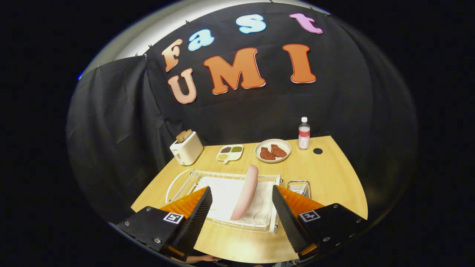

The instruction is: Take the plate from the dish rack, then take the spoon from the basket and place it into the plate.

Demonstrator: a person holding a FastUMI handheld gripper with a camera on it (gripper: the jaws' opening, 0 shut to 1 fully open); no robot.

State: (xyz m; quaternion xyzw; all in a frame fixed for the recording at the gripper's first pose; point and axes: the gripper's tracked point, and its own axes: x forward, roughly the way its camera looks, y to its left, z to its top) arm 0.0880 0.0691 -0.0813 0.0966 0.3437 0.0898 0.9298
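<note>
Pale wood-grain table (330,174), smooth, slight sheen. White wire dish rack (193,178), coated metal look, white cloth liner (226,196) inside. Pink plate (245,193) smooth, matt. Small wire basket (299,186), shiny metal. Gripper (241,205) spread wide: ribbed black matt finger pads (202,207), glossy orange backs. Glossy cream plastic toaster (186,149). Clear plastic bottle (304,133).

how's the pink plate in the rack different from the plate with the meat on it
The pink plate stands on edge in the dish rack, just ahead of the open gripper and in line with the gap between its fingers; the cream plate lies flat on the table beyond the rack. The pink plate is empty, while the cream plate holds two reddish-brown meat pieces. Colour differs: pink against cream. Nothing grips either plate.
</note>
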